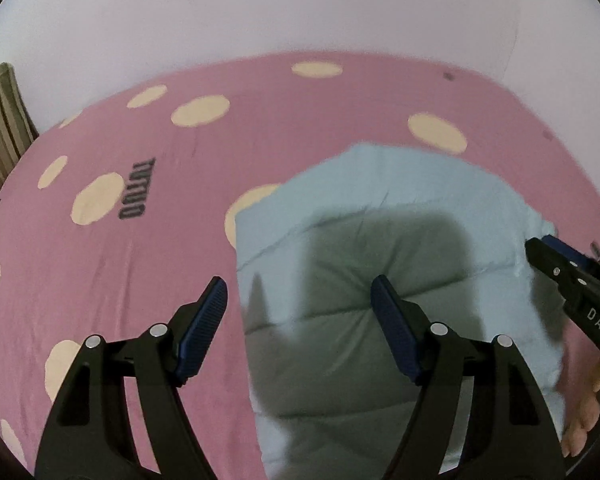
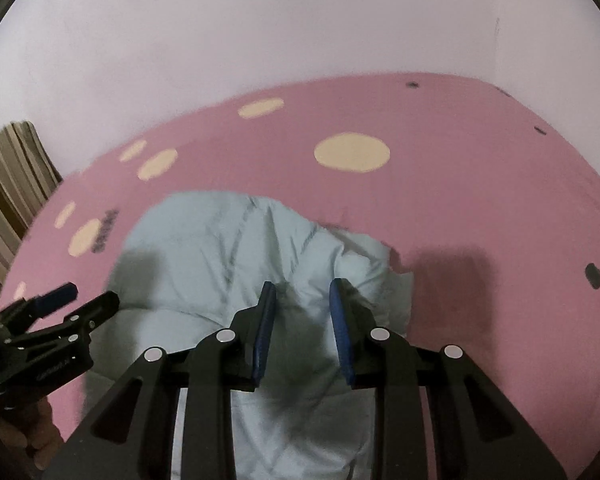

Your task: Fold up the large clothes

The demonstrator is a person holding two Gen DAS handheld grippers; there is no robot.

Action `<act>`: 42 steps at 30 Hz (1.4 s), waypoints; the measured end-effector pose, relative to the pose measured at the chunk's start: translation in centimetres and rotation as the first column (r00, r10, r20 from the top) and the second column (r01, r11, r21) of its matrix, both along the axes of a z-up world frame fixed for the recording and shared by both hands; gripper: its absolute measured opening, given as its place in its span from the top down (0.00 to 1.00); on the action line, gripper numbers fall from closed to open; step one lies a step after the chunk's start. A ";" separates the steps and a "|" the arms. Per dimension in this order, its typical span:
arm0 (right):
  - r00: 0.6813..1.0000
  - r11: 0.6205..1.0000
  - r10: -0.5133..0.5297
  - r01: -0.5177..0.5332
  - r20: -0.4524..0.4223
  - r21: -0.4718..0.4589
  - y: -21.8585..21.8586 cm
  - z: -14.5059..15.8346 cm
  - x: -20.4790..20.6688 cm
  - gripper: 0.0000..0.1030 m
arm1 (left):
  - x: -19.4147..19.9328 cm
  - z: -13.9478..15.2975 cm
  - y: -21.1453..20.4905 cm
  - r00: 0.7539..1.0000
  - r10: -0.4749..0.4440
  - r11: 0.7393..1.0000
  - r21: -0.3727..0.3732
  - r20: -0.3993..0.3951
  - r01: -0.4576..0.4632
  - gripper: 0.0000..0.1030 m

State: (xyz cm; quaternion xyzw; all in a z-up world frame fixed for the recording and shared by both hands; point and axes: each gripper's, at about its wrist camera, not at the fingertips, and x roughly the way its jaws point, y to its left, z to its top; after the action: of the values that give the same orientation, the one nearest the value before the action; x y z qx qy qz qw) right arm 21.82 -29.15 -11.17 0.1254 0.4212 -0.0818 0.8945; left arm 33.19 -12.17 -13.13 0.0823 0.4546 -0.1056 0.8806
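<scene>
A light blue quilted garment (image 1: 380, 248) lies folded in a compact pile on the pink bed sheet (image 1: 148, 240). It also shows in the right wrist view (image 2: 220, 256). My left gripper (image 1: 300, 292) is open wide and empty, hovering above the garment's left edge. My right gripper (image 2: 303, 292) is partly open, hovering above the garment with nothing between its blue pads. The right gripper shows at the right edge of the left wrist view (image 1: 548, 252). The left gripper shows at the lower left of the right wrist view (image 2: 88, 298).
The pink sheet (image 2: 480, 200) has cream dots and dark lettering (image 1: 138, 188). A pale wall (image 1: 300, 4) stands behind the bed. A striped curtain (image 2: 8, 184) hangs at the left. Shadows of the grippers fall on the garment and sheet.
</scene>
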 end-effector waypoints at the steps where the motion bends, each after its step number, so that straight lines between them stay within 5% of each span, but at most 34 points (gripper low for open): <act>1: 1.000 1.000 0.001 -0.001 -0.017 -0.007 0.1 -0.6 0.3 0.72 | 0.2 -0.5 -0.1 1.000 -0.004 1.000 0.021 -0.005 0.004 0.28; 15: 0.997 1.000 -0.003 0.005 -0.077 0.017 -0.3 -6.1 1.6 0.73 | 1.3 -5.0 -0.9 0.998 -0.001 0.998 0.065 -0.063 0.005 0.27; 42: 0.999 1.000 -0.017 0.017 -0.038 -0.002 -0.1 -6.4 1.1 0.74 | 1.1 -6.7 -0.8 1.000 -0.008 0.999 0.035 -0.028 0.009 0.27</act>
State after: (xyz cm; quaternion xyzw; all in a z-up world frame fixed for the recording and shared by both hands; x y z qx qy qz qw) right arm 22.96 -29.26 -17.53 0.1266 0.4370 -0.0919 0.8858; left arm 34.33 -12.93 -19.78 0.0982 0.4685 -0.1024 0.8720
